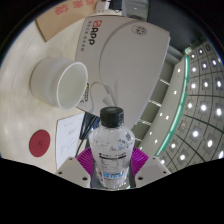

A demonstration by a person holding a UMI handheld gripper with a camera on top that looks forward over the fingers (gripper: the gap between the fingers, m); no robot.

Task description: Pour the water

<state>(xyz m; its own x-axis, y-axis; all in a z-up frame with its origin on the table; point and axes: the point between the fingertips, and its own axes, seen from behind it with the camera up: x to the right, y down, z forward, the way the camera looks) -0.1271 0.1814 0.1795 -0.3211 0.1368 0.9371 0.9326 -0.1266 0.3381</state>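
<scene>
In the gripper view, the tongs (112, 160) were clamped on a capped water bottle (112, 150) at lower centre. A white cup (60, 82) lay tilted at left on the desk (150, 60). With the cap on, no water could pour; the tilted cup might spill.

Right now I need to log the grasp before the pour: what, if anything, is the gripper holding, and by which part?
The gripper holds a clear water bottle, its pink pads pressing either side of the body, below the black cap.
</scene>
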